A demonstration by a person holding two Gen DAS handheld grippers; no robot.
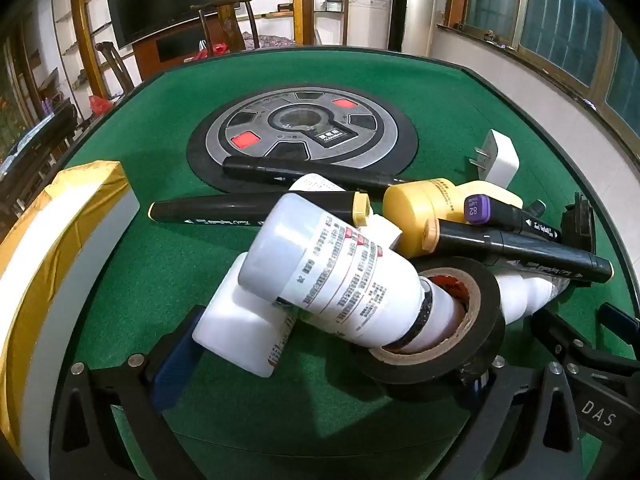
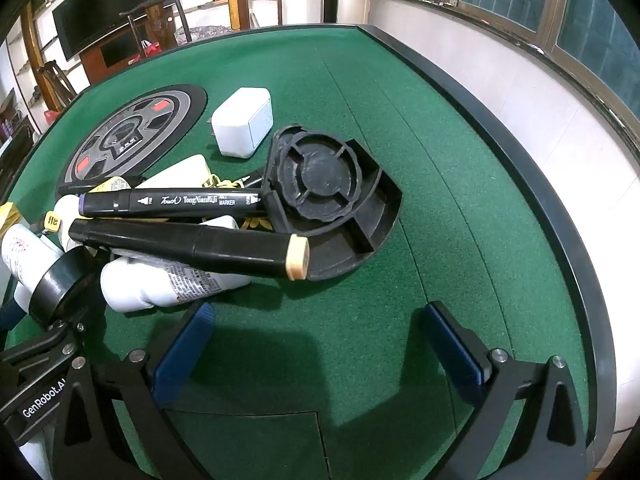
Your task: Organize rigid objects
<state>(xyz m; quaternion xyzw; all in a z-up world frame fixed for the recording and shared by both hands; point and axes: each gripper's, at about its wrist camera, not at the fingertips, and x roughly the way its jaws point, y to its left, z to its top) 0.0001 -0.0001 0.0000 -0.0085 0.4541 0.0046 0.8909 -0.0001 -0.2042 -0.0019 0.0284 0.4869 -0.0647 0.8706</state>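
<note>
A pile of objects lies on the green table (image 1: 160, 264): a white bottle with a printed label (image 1: 336, 264), a smaller white bottle (image 1: 236, 320) under it, a black tape roll (image 1: 452, 332), a yellow bottle (image 1: 420, 208), several black markers (image 1: 248, 210) and a white plug adapter (image 1: 500, 156). My left gripper (image 1: 328, 352) is open around the white bottles and tape roll. My right gripper (image 2: 320, 344) is open and empty over bare felt, just in front of a cream-capped marker (image 2: 192, 246) and a black plastic piece (image 2: 332, 200).
A box wrapped in gold tape (image 1: 52, 260) stands at the left. A round grey and black console (image 1: 304, 128) sits in the table's middle. The table has a raised black rim (image 2: 532, 200). Chairs and shelves stand beyond.
</note>
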